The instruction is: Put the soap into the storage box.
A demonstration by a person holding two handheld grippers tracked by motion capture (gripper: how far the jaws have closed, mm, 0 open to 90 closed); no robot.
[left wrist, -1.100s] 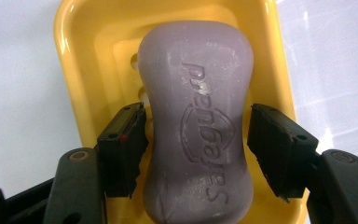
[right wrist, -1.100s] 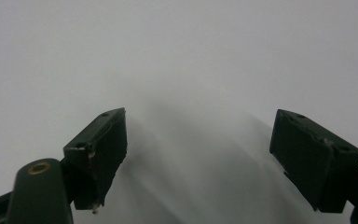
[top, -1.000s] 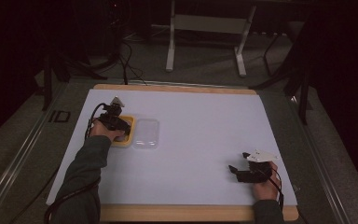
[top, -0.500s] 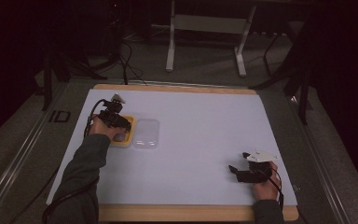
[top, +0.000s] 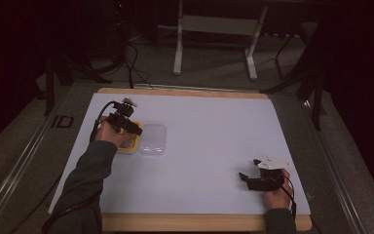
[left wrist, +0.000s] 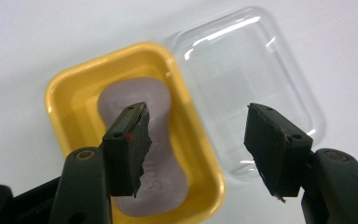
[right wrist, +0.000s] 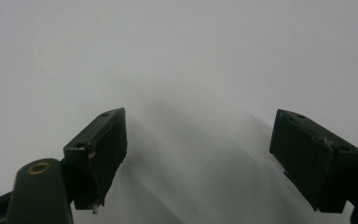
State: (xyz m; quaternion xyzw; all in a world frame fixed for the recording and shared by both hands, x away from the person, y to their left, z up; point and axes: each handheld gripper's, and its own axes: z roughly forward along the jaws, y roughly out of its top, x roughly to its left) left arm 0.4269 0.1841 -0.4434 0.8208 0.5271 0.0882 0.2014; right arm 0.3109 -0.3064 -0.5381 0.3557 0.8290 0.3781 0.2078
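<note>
A yellow soap dish (left wrist: 70, 93) (top: 126, 148) lies on the white table sheet at the left, holding a pale lilac soap bar (left wrist: 144, 98). Its clear plastic lid (left wrist: 242, 70) (top: 153, 139) lies flat right beside it, touching the dish's edge. My left gripper (left wrist: 196, 140) (top: 132, 127) hovers open just above them, one jaw over the soap, the other over the lid, nothing between. My right gripper (right wrist: 214, 154) (top: 246, 178) rests low near the front right of the table, open and empty, pointing left over bare sheet.
The white sheet (top: 209, 136) covers a wooden table top whose edge (top: 199, 222) shows along the front. Beyond the far edge stand a metal table frame (top: 214, 29) and cables (top: 126, 58) on the dark floor.
The left gripper has shifted slightly over the dish and lid. The right gripper has stayed still.
</note>
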